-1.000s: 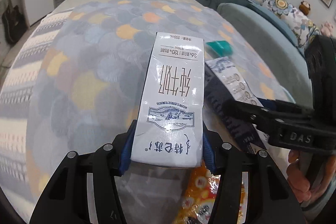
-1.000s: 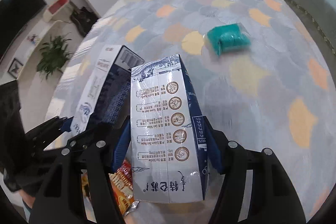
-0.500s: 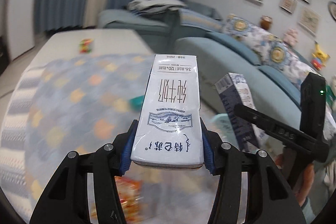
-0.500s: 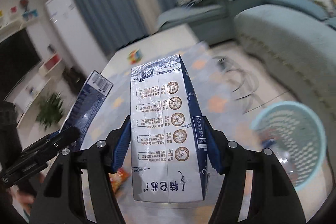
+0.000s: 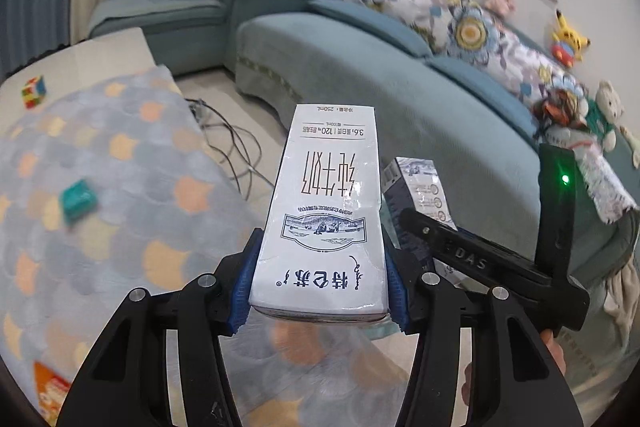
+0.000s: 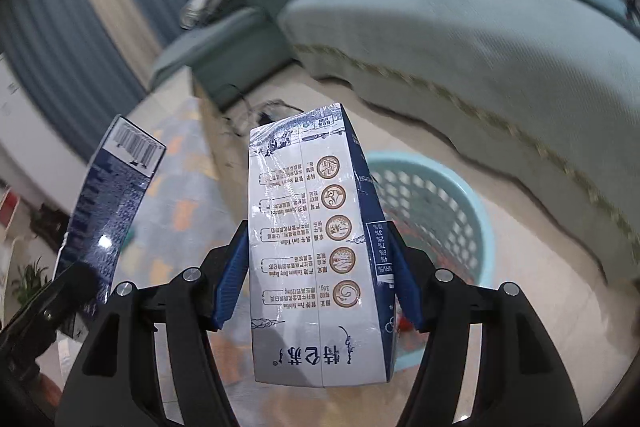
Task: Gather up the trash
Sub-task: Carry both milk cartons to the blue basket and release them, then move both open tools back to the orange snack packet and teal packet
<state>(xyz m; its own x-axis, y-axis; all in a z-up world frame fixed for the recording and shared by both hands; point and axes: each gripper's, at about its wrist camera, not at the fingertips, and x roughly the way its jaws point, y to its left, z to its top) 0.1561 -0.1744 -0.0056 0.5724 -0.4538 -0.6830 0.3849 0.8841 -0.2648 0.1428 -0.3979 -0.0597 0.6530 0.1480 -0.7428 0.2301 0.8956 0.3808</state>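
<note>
both milk cartons lifted off table, swung toward blue basket. left gripper clamps white carton; right gripper clamps second carton. drop next.

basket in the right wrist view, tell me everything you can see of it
The basket is light blue, round, plastic-looking, its wall pierced with rows of holes. It stands upright on the pale floor in front of the teal sofa, beside the covered table. The carton held in the right gripper hides its near left side. Something reddish shows inside, too blurred to name.
</note>
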